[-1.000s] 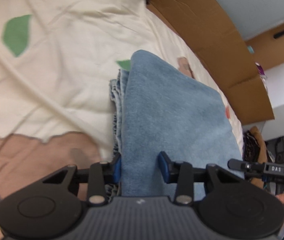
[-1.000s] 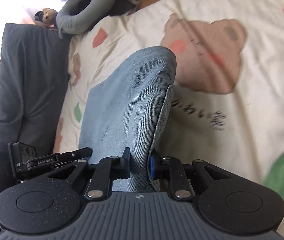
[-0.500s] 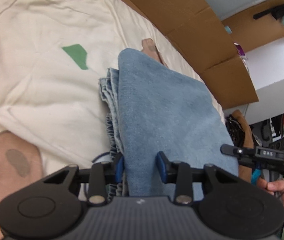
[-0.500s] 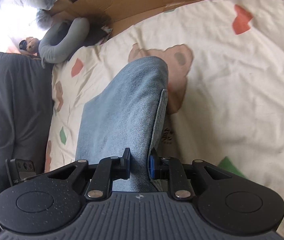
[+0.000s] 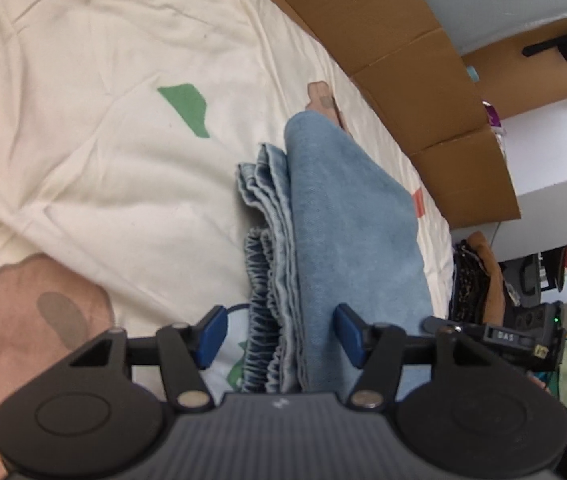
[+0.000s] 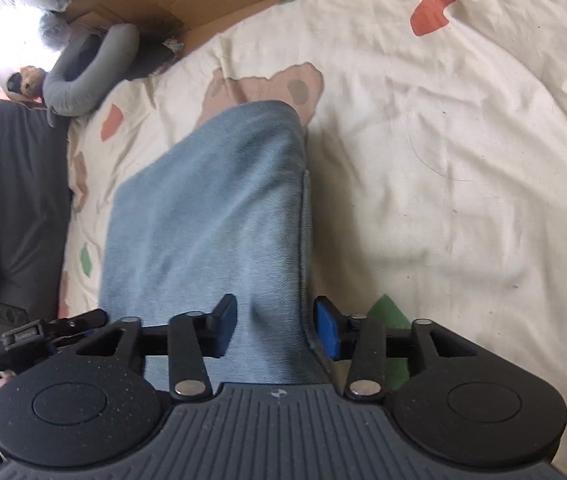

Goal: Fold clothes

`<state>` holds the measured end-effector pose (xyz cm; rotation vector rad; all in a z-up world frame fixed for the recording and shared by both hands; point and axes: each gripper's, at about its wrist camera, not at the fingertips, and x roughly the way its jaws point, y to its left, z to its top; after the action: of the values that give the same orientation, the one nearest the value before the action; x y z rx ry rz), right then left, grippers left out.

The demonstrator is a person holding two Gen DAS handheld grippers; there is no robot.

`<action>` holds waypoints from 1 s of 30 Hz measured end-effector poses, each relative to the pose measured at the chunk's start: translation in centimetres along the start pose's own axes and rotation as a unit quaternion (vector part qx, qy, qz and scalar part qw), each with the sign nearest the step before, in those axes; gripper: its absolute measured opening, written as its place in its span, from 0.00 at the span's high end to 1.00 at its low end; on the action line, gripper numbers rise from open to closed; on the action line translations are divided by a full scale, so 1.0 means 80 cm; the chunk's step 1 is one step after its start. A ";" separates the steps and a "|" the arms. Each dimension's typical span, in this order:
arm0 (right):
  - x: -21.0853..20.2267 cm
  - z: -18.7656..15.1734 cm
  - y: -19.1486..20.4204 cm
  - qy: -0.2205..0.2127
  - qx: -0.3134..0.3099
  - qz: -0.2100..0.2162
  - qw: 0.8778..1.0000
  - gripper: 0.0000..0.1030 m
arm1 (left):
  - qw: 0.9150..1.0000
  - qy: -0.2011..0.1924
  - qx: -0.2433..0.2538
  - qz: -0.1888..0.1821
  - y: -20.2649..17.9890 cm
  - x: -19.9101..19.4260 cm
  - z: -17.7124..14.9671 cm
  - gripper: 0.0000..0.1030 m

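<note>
A folded light-blue denim garment (image 5: 347, 216) lies on the cream bedsheet (image 5: 95, 128) with its bear and colour-patch print. Its layered hems and gathered waistband (image 5: 261, 280) show along the left side in the left wrist view. My left gripper (image 5: 281, 336) is open, and the near end of the denim lies between its blue pads (image 5: 211, 336) without being pinched. In the right wrist view the same denim (image 6: 211, 220) runs away from my right gripper (image 6: 275, 328). That gripper is open too, with its pads (image 6: 327, 332) standing off the cloth's seam edge.
Brown cardboard (image 5: 403, 52) lines the far side of the bed. A grey neck pillow (image 6: 83, 76) and a small plush toy (image 6: 23, 80) sit at one corner. Dark grey fabric (image 6: 7, 200) borders the bed. Bare sheet (image 6: 463, 160) stretches right of the denim.
Both grippers have opened and let go of the folded denim. The denim now rests flat on the sheet. Both cameras have shifted slightly over the bed.
</note>
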<state>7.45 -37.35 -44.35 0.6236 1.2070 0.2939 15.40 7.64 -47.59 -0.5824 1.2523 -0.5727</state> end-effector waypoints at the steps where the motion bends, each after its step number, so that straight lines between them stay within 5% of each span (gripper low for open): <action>1: 0.003 0.000 0.001 0.005 -0.005 -0.001 1.000 0.51 | 1.000 0.001 0.000 -0.004 -0.002 0.004 0.000 0.40; 8: 0.027 0.001 0.014 0.042 -0.072 -0.002 0.997 0.53 | 0.999 0.013 -0.037 -0.032 0.017 0.030 0.000 0.34; 18: 0.031 0.007 0.003 0.061 -0.055 -0.001 0.997 0.51 | 0.994 0.017 -0.078 -0.077 0.036 0.056 -0.006 0.25; 25: 0.034 0.016 0.002 0.044 -0.039 0.022 0.998 0.50 | 0.990 0.031 -0.093 -0.104 0.040 0.057 -0.003 0.33; 30: 0.043 0.021 0.000 0.043 -0.036 0.032 0.998 0.50 | 0.990 0.036 -0.093 -0.104 0.036 0.067 -0.007 0.30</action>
<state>10.17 -36.02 -46.67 0.5938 1.2552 0.4204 16.24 6.02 -53.47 -0.8614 1.3310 -0.6598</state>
